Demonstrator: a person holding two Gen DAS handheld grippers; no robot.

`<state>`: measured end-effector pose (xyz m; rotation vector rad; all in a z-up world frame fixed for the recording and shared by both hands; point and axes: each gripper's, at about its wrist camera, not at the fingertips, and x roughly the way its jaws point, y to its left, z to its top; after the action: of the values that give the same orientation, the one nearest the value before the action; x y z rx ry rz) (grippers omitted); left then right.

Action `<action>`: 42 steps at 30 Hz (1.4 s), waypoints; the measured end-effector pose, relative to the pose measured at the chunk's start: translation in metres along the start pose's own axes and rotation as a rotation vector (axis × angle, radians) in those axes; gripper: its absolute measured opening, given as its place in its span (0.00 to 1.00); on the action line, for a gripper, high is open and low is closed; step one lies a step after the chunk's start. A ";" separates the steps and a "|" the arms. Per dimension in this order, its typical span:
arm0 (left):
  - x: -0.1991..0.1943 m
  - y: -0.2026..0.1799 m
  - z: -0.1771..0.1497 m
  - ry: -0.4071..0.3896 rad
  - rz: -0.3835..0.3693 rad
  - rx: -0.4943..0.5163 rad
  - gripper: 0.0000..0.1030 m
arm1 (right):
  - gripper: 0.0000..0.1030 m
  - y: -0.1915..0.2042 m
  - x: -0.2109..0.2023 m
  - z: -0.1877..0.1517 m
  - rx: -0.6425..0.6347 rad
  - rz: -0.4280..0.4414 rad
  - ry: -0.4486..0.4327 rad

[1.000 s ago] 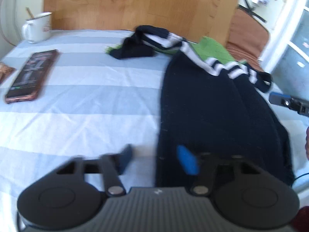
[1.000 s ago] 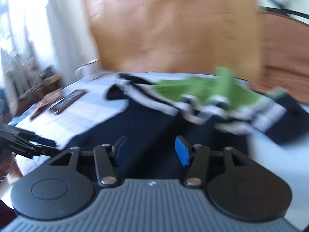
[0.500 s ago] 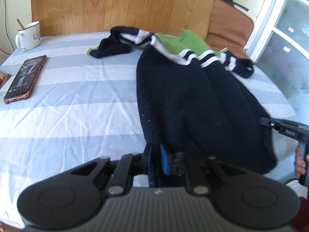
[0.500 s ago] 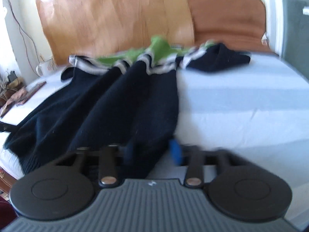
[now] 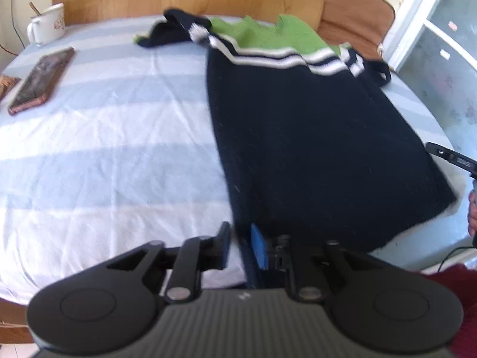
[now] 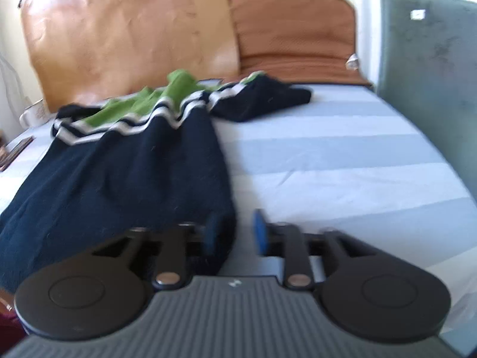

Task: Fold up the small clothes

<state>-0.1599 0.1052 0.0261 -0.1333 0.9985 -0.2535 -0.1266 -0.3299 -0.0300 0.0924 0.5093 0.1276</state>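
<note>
Sweater (image 5: 313, 137) lengthwise, collar far end

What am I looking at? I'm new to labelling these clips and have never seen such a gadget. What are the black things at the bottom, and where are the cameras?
There is no robot here. A person holds a hand tool in each hand, and each tool carries a wide-angle camera that looks forward along its two fingers. One picture comes from the left gripper, the other from the right gripper. The black shape at the bottom of each picture is the tool itself.

Both cameras look across a blue-and-white striped sheet. A navy sweater with white stripes and a green top lies spread out on it. A phone and a white mug sit at the far left.

Each gripper is at a near corner of the sweater's hem. The jaws stand apart at the cloth's edge and are not clamped on it.
</note>
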 end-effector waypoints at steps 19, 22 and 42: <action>0.053 0.074 0.072 -0.362 0.153 -0.127 0.58 | 0.56 0.145 0.118 0.136 0.074 0.567 0.144; 0.062 0.091 0.076 -0.383 0.105 -0.190 0.58 | 0.58 0.176 0.179 0.158 0.237 0.612 0.223; 0.060 0.127 0.067 -0.437 -0.076 -0.357 0.63 | 0.19 0.270 0.225 0.193 -0.082 0.789 0.140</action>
<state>-0.0535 0.2109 -0.0155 -0.5305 0.5949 -0.1048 0.1362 -0.0418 0.0620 0.2020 0.5839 0.9311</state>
